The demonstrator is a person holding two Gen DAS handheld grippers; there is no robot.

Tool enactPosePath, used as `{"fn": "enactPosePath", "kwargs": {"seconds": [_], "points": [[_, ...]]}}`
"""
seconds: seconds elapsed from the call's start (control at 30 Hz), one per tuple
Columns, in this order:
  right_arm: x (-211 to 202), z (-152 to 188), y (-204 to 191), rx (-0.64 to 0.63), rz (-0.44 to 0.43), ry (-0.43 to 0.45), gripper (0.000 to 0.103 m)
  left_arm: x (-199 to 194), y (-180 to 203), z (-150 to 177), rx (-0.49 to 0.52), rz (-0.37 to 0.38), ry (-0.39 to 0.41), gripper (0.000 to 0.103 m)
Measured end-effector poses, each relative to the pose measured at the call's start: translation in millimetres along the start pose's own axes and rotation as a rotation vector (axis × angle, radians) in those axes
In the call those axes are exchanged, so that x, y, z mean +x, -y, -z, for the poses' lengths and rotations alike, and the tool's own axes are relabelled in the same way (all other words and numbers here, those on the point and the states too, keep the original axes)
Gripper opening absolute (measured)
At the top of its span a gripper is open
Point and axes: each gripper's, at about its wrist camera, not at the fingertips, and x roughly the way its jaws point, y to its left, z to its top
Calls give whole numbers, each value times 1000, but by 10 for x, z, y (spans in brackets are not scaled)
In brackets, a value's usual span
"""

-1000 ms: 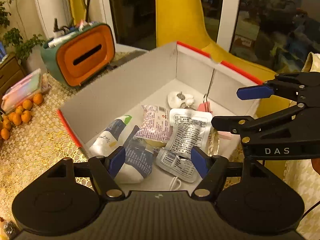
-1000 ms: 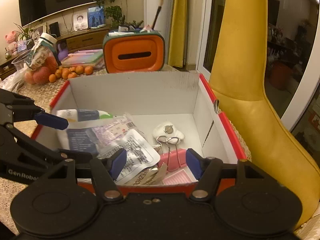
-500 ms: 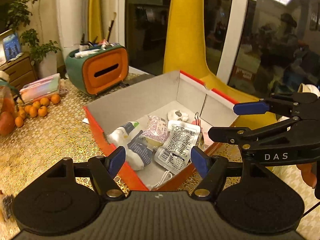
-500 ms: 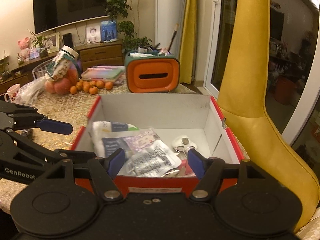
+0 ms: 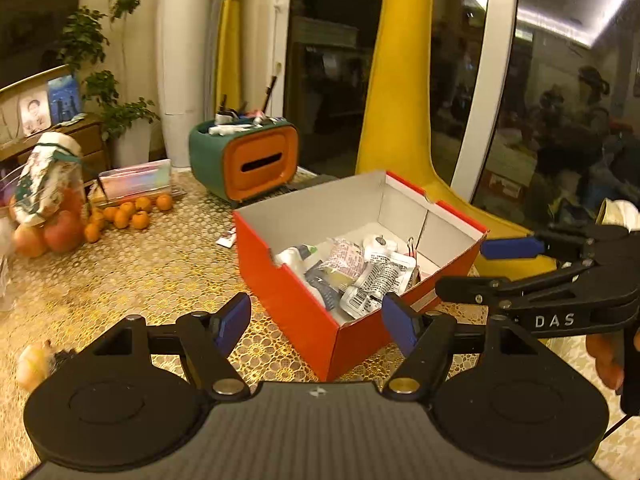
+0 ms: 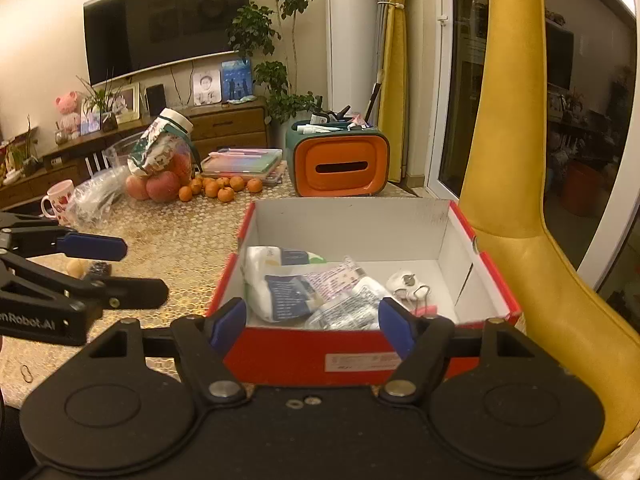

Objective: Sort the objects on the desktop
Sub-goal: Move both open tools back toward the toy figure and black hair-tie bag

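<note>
red cardboard box with white inside (image 5: 304,312) stood at 12 o'clock of both grippers, filled with sorted packets (image 6: 320,292) | left gripper (image 5: 316,322) released, empty | right gripper (image 6: 308,326) empty, its jaws just opening, likely after a drop | both seemed pulled back from the box, probably to seek another item

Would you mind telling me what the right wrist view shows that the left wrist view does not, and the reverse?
Only the right wrist view shows the wall-mounted television, the pink pig toy, the mug and the white label on the box's near red wall.

Only the left wrist view shows the small white item lying on the table beside the box.

Both show the red box holding packets, the orange-fronted organiser, the small oranges, the yellow chair, and each gripper, left and right, open and empty.
</note>
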Motion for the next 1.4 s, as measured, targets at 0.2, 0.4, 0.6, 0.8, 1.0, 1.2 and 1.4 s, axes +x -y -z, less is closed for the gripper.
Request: {"fn": "enactPosePath", "kwargs": {"seconds": [0.2,0.4,0.6,0.8,1.0,1.2,1.4], "points": [[-59,75,-220,-8,-4,-6,74,-234,-204,146,-45,-33,14,73],[-80,73,-476,-9,-28,-3,77,-419,-425,295,-92,-49,25,75],[-17,46,-754,-23,-58,-1,88,-584,-643,466,-92,-84,41,83],[90,3,-1050,-41,-79,5,96,-653,-910,654,-127,-113,39,91],[258,-39,-1306,-65,-88,-4,99,-705,-1260,797,-190,-157,63,103],[505,-108,-1549,-63,-104,-19,99,-669,-1622,910,-229,-202,52,103],[839,-142,-1824,-80,-128,-42,99,-550,-1965,1041,-246,-242,37,103]]}}
